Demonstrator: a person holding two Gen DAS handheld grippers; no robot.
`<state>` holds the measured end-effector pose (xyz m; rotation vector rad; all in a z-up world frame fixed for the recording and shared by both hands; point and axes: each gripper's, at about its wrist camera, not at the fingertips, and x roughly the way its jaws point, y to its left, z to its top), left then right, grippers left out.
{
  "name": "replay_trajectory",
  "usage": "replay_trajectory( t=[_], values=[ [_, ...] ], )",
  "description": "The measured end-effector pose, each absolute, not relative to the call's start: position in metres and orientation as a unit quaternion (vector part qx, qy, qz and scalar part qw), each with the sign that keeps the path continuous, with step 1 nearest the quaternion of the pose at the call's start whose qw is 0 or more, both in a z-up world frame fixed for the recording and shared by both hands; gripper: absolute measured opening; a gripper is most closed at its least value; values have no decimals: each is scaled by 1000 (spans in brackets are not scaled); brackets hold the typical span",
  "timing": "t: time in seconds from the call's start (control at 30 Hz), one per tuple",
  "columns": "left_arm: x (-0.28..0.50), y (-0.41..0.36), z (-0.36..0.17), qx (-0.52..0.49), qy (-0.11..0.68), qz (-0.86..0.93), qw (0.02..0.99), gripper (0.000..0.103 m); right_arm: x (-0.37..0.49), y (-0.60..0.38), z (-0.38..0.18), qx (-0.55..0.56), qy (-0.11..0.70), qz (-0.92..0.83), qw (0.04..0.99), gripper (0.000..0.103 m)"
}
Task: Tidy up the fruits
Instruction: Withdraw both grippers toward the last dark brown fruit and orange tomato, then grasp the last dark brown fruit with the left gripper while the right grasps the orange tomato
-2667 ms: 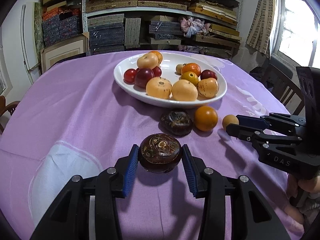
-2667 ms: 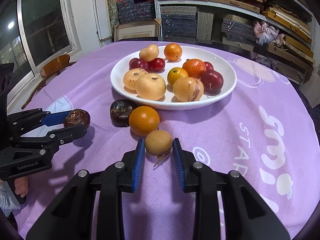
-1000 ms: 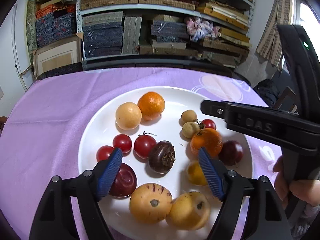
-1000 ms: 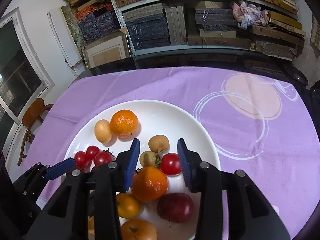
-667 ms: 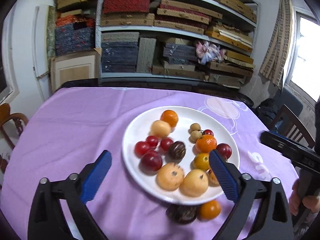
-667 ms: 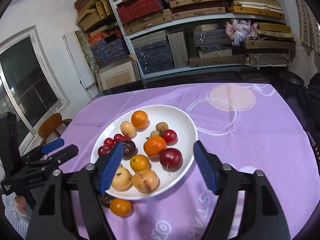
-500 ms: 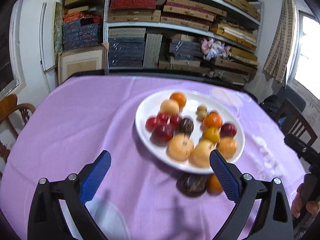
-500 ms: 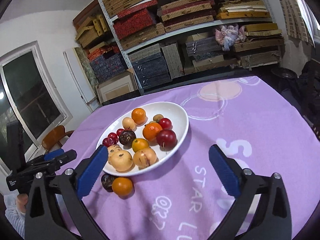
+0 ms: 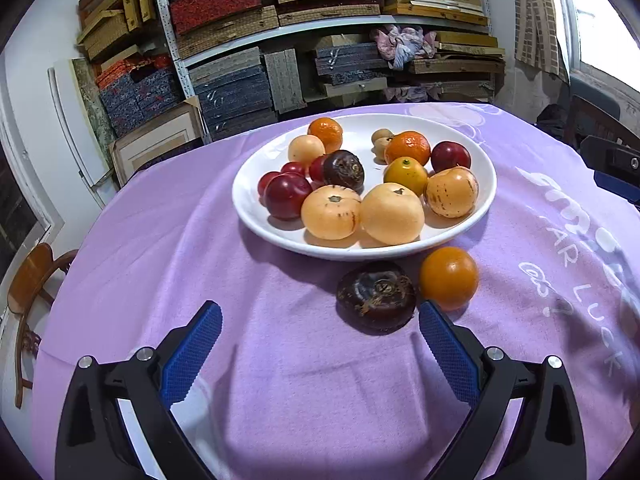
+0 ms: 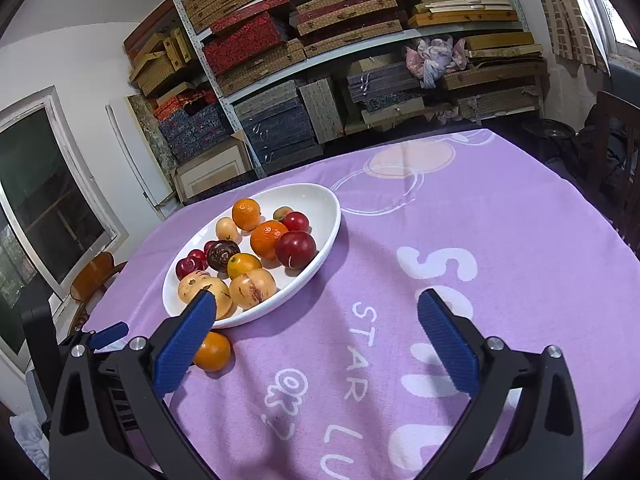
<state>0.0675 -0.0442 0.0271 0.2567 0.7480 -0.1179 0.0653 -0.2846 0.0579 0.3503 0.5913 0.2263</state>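
A white plate [image 9: 256, 216] on the purple tablecloth holds several fruits: oranges, red plums, pale melons and a dark mangosteen [image 9: 343, 169]. On the cloth in front of the plate lie a second dark mangosteen [image 9: 376, 294] and an orange [image 9: 448, 278]. My left gripper [image 9: 320, 352] is open and empty, just short of that mangosteen. My right gripper [image 10: 318, 340] is open and empty above the cloth, right of the plate [image 10: 328, 236]. The orange [image 10: 212, 352] shows beside its left finger.
Shelves packed with boxes [image 9: 320, 40] stand behind the round table. A wooden chair [image 9: 28, 280] is at the left, a dark chair [image 10: 616, 152] at the right. The left gripper [image 10: 108, 332] shows at the right wrist view's left edge.
Both grippers let their fruit go in the plate, opened wide and pulled back. The left one has dropped low toward the mangosteen on the cloth; the right one has moved off to the right.
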Motion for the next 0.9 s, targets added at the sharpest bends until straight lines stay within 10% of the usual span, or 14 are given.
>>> replay_trajectory(
  t=[0.9],
  values=[
    [74, 55, 16, -31, 420, -28, 906, 100, 74, -273, 54, 159, 304, 123, 931, 99]
  ],
)
